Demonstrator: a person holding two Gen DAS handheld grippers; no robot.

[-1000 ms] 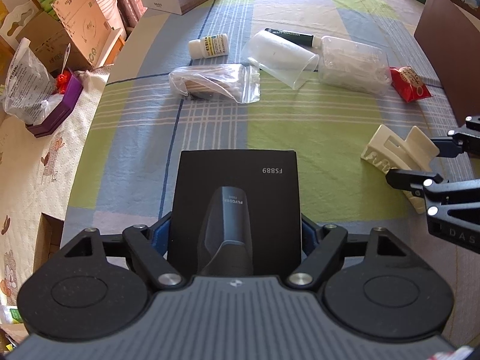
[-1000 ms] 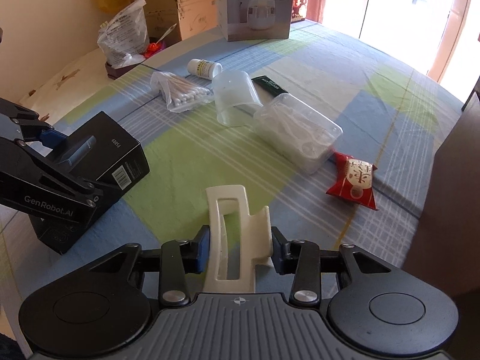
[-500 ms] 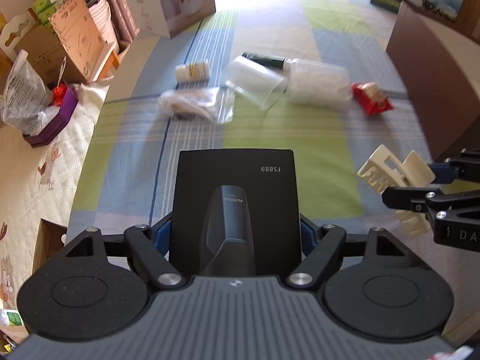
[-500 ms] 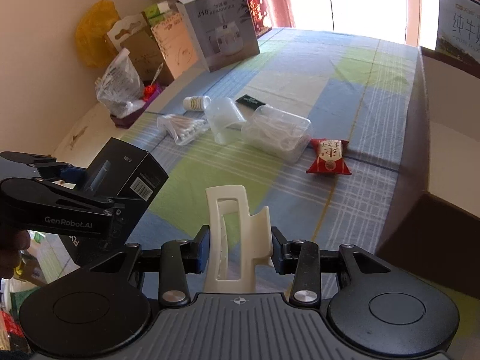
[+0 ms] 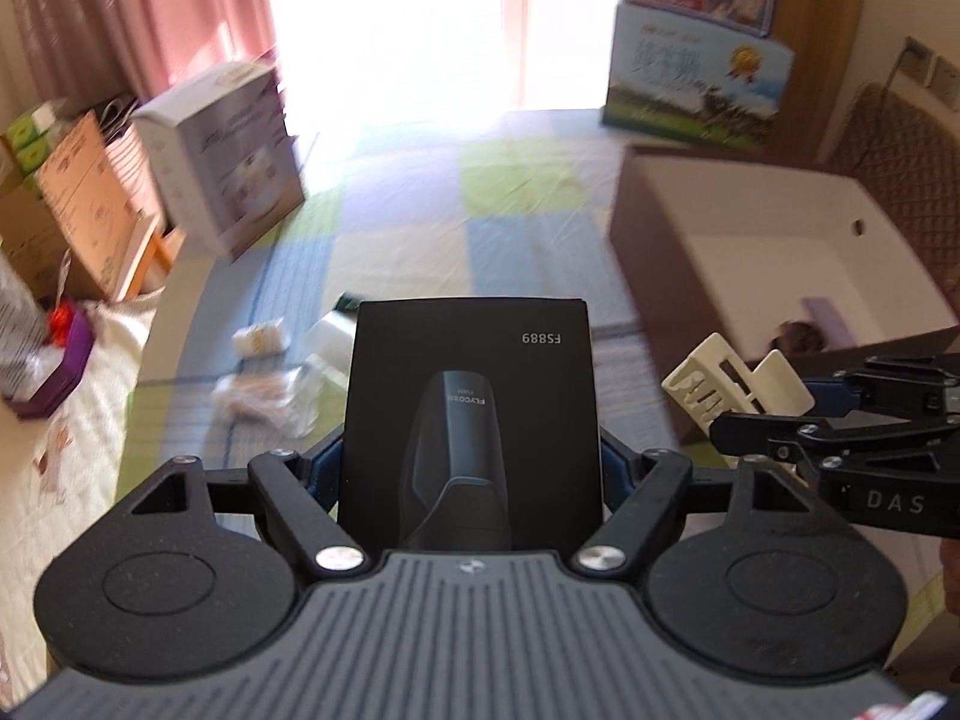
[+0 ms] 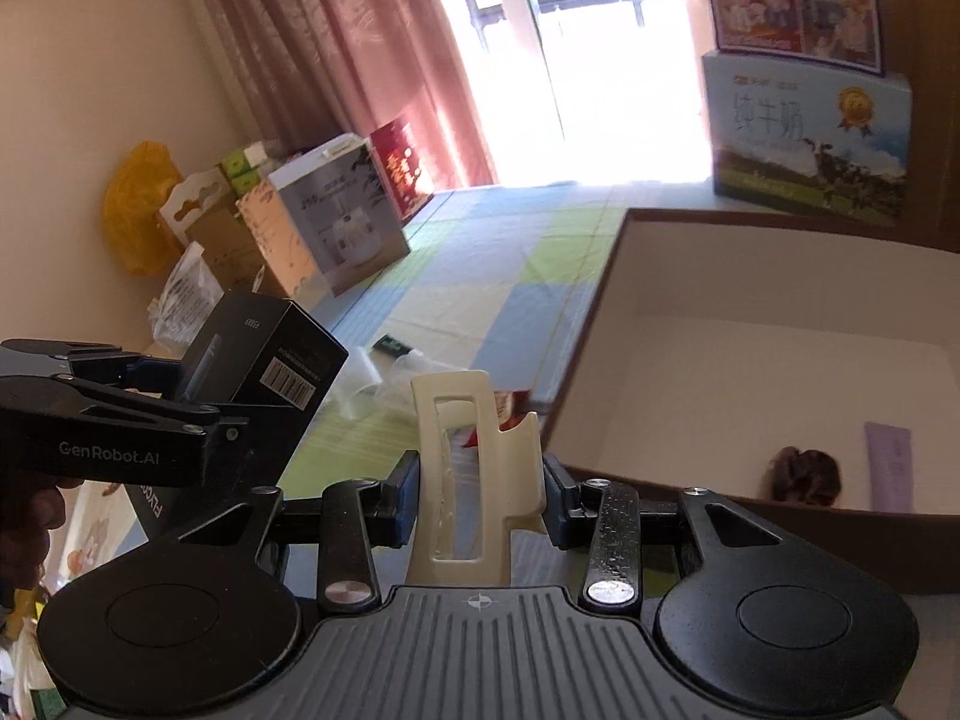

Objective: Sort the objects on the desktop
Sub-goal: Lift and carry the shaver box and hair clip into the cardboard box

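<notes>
My left gripper [image 5: 471, 468] is shut on a black shaver box [image 5: 471, 396] marked FS889, held above the checked tablecloth. My right gripper [image 6: 480, 495] is shut on a cream hair claw clip [image 6: 474, 468], held up beside the brown storage box [image 6: 750, 360]. In the left wrist view the clip [image 5: 732, 384] and right gripper [image 5: 774, 414] hang at the right, in front of that box [image 5: 750, 240]. The right wrist view has the left gripper [image 6: 198, 396] with the shaver box [image 6: 264, 354] at the left. Inside the storage box lie a brown hair tie [image 6: 801, 474] and a purple item [image 6: 891, 468].
On the cloth lie a pill bottle [image 5: 261, 339], a bagged bundle of swabs [image 5: 264, 393], a clear cup [image 6: 360, 384] and a red snack packet [image 6: 510, 405]. A humidifier carton [image 5: 222, 156] and cardboard boxes line the left edge. A milk carton [image 5: 696, 72] stands at the back.
Both grippers have risen with their loads and tilted up. The room and the open storage box have come into view, and the table items have slid down and partly behind the held things.
</notes>
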